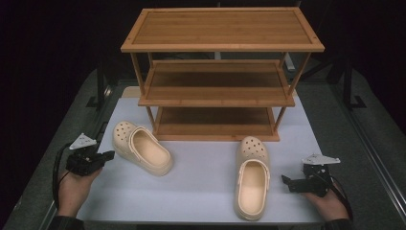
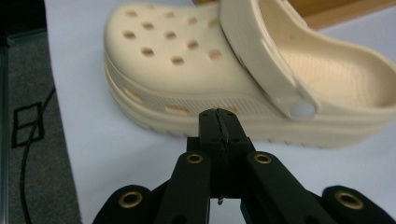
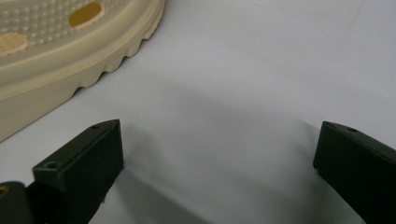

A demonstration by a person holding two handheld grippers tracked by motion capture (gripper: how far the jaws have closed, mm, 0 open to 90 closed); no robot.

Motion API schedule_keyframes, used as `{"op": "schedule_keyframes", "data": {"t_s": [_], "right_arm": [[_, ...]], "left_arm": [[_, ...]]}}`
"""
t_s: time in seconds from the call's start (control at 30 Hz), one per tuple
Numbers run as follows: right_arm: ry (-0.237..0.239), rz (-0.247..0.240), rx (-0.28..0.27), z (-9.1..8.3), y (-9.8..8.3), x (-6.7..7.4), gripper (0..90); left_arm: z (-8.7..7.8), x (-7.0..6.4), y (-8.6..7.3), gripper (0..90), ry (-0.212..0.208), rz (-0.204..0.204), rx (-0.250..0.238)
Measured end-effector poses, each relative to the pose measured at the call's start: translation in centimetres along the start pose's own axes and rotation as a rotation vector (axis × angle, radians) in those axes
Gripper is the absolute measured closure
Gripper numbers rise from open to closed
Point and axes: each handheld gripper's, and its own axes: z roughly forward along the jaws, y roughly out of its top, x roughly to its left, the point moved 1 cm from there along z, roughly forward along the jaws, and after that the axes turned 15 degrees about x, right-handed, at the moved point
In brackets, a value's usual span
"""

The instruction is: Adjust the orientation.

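A white table (image 1: 201, 177) sits in a dark room, with grey floor around it. A wooden shoe rack (image 1: 220, 72) stands at 12 o'clock. The left shoe (image 1: 142, 147) lies at 9 o'clock, near the left hand-held gripper (image 1: 109, 155), whose jaws are pressed together on nothing. The right shoe (image 1: 251, 177) lies at 4 o'clock, just beside the right hand-held gripper (image 1: 286, 180), jaws spread wide, perhaps hovering low.

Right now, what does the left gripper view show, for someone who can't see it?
A cream clog with holes on top lies on a white table, strap across its opening. In front, the left hand-held gripper is shut on nothing, near the sole.
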Motion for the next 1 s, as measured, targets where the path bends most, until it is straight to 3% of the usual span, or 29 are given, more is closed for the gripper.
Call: {"op": "schedule_keyframes", "data": {"t_s": [0.43,1.0], "right_arm": [[0.001,0.0,-0.001,0.0,0.0,0.0,1.0],[0.001,0.0,-0.003,0.0,0.0,0.0,1.1]], "left_arm": [[0.7,2.0,4.6,90.0,0.02,0.005,-0.003],[3.8,4.8,9.7,90.0,0.075,-0.015,0.001]]}}
